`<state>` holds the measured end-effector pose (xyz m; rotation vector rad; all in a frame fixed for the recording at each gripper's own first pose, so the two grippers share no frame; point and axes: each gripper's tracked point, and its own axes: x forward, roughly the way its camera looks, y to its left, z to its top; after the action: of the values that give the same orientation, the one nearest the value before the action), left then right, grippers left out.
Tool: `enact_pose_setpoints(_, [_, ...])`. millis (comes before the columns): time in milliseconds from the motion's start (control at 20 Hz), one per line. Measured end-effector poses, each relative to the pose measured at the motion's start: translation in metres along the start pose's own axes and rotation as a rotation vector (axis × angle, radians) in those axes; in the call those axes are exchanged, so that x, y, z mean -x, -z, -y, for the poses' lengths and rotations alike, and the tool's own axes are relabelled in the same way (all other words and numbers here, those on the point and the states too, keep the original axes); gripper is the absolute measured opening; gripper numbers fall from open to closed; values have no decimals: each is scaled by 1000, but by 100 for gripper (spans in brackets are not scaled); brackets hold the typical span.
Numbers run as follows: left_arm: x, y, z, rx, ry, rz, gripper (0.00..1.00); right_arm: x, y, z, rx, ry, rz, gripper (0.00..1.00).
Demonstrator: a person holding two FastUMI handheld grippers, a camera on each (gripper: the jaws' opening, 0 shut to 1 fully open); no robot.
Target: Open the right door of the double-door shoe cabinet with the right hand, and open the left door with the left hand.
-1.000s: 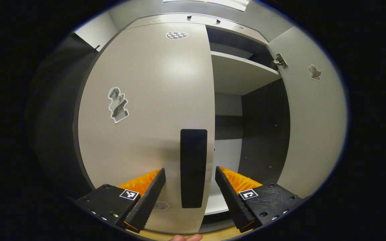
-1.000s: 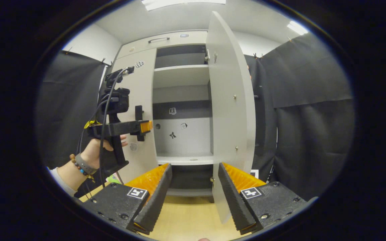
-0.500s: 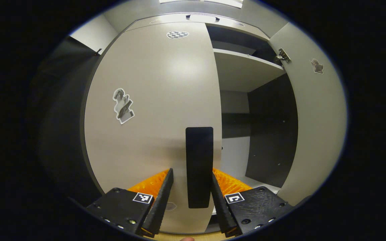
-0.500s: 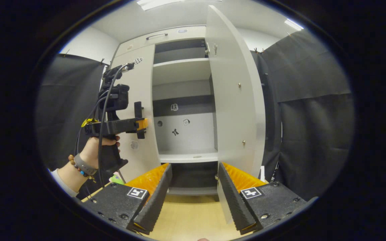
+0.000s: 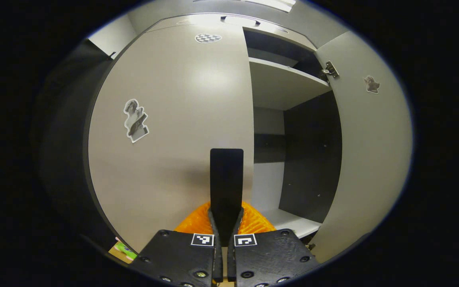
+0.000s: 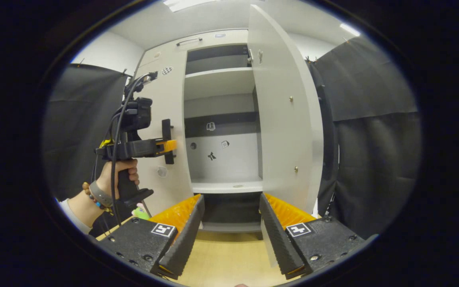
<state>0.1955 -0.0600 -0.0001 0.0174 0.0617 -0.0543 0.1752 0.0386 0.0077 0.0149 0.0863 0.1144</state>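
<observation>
The pale shoe cabinet's left door (image 5: 173,119) looks flush with the cabinet front and carries a black vertical handle (image 5: 226,179). My left gripper (image 5: 226,214) is shut on the lower part of that handle, one finger on each side. The right door (image 5: 369,159) stands swung wide open. In the right gripper view a hand (image 6: 116,177) holds the left gripper (image 6: 169,146) against the left door's handle (image 6: 167,133). The right door (image 6: 285,119) hangs open beyond my right gripper (image 6: 229,223), which is open, holds nothing and stands back from the cabinet.
Behind the open door are pale shelves (image 6: 217,81) and a back panel with small stickers. Black cloth walls (image 6: 369,139) close in both sides. The wooden floor (image 6: 221,259) lies below, with a small green thing (image 6: 140,213) near the left door's foot. A drawer (image 6: 189,42) tops the cabinet.
The left gripper's fingers have closed from wide apart onto the left door's handle. The right door has swung a little further open; the right gripper stays open and back.
</observation>
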Motion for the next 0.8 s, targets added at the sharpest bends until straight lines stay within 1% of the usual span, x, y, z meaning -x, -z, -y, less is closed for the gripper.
enact_pose_setpoints(150, [14,-3,2,-15,0,10,4,4,1,1,6,8,-3,87])
enact_pose_setpoints(300, [34,-6,2,11,34,-13,4,8,2,4,4,23,-2,87])
enact_pose_setpoints(400, [55,-7,-3,4,58,-20,4,8,3,4,0,26,-3,87])
enact_pose_setpoints(550, [93,-9,-19,16,90,3,4,10,1,6,1,35,5,87])
enact_pose_setpoints(650, [111,-11,-31,8,89,0,4,9,0,5,1,39,7,85])
enact_pose_setpoints(700, [120,-11,-34,0,86,-1,4,8,0,5,2,40,7,87])
enact_pose_setpoints(800, [143,-10,-49,3,71,0,4,7,0,5,-1,39,5,87])
